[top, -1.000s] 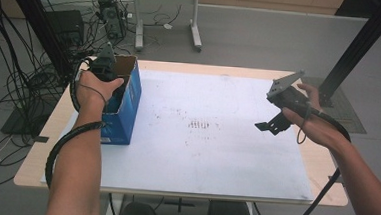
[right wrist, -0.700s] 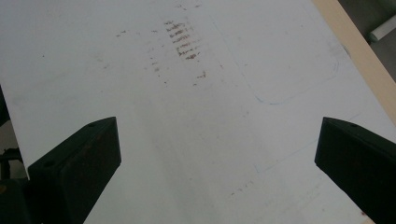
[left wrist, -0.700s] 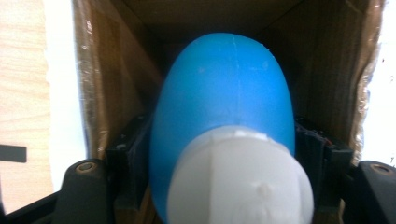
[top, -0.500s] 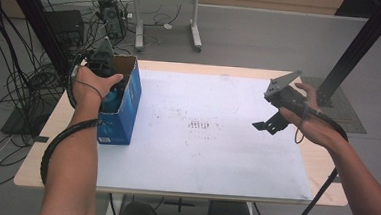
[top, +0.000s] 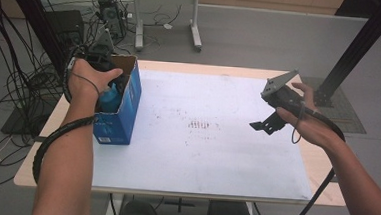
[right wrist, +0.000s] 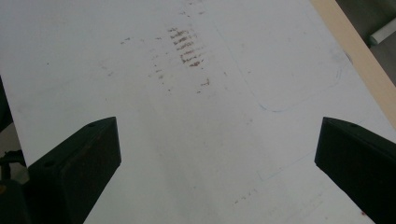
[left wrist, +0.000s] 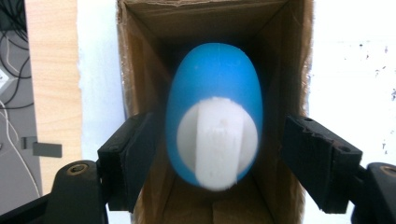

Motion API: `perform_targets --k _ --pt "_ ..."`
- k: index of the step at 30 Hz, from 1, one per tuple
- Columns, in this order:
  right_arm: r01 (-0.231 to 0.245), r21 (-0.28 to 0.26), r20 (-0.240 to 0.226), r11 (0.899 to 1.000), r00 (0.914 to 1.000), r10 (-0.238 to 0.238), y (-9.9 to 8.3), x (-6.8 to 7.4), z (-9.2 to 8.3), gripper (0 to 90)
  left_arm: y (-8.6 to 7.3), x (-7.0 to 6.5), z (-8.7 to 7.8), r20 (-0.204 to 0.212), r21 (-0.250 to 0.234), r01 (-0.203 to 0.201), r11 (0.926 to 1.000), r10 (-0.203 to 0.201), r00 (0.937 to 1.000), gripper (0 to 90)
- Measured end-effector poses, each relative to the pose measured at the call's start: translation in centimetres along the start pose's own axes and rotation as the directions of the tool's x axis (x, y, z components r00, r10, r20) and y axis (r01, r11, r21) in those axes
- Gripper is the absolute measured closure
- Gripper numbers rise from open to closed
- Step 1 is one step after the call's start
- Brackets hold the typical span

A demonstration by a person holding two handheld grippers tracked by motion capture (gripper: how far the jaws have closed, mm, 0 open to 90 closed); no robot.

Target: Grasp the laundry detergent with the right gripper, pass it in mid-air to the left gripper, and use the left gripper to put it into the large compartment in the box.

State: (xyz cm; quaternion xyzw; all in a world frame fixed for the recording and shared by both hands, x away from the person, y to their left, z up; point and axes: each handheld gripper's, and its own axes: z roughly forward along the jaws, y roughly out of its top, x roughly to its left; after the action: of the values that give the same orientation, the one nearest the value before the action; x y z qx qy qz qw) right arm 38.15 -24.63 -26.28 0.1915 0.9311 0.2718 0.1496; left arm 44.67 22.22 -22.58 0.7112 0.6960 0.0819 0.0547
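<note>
At the left of the high view, the left gripper [top: 110,85] sits over the open top of the blue cardboard box [top: 120,117], which stands on the white mat [top: 205,153] near the table's left edge. A second ago this hand was lower, pushed down into the box; now it sits a little higher in the frame. Its jaws have just been opening: in the left gripper view the two black pads stand apart on either side of the blue egg-shaped object [left wrist: 212,116] with a white knob, the right pad clearly off it and the left one just beside it, contact unclear. The blue object sits inside the box, between the brown inner walls, slightly blurred.

At the right of the high view, the right gripper [top: 270,123] hovers above the mat in much the same spot as before. Its jaws are spread wide with nothing between them, the stained mat [right wrist: 187,93] below.
</note>
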Motion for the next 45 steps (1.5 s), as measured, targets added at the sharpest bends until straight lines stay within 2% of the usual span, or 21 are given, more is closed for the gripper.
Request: perform_targets --k 5,10,14,22,28,39,45 --pt "-0.009 0.01 0.006 1.0 0.9999 0.009 0.0 0.2 0.1 0.3 -0.4 0.1 -1.9 -0.009 -0.059 -0.015 0.9982 0.014 0.9999 24.4" --pt "-0.014 0.026 0.017 1.0 0.9998 0.014 0.1 0.2 -0.1 0.3 -0.4 -0.4 -3.3 0.005 -0.088 -0.037 0.9954 0.038 0.9993 21.6" --pt "-0.002 0.038 0.028 0.999 0.9996 0.001 0.6 0.5 -0.3 0.3 -0.3 -1.6 -4.2 0.032 -0.113 -0.071 0.991 0.075 0.9967 18.1" --pt "0.025 0.048 0.042 0.999 0.9988 -0.026 1.3 0.6 -0.9 0.3 0.8 -4.9 -5.5 0.052 -0.144 -0.141 0.9794 0.15 0.9873 13.6" --pt "0.024 0.043 0.044 0.999 0.9987 -0.026 0.9 0.1 -1.5 0.3 2.0 -7.1 -5.3 0.07 -0.157 -0.166 0.9734 0.179 0.9814 9.8" --pt "0.007 0.037 0.041 0.999 0.9991 -0.009 0.1 -0.8 -2.0 0.3 4.5 -11.6 -3.4 0.083 -0.16 -0.246 0.956 0.261 0.9617 7.5" --pt "0.013 0.042 0.037 0.999 0.9992 -0.014 -0.1 -0.9 -2.3 0.3 5.4 -13.8 -2.7 0.081 -0.162 -0.272 0.9486 0.288 0.9543 7.2"
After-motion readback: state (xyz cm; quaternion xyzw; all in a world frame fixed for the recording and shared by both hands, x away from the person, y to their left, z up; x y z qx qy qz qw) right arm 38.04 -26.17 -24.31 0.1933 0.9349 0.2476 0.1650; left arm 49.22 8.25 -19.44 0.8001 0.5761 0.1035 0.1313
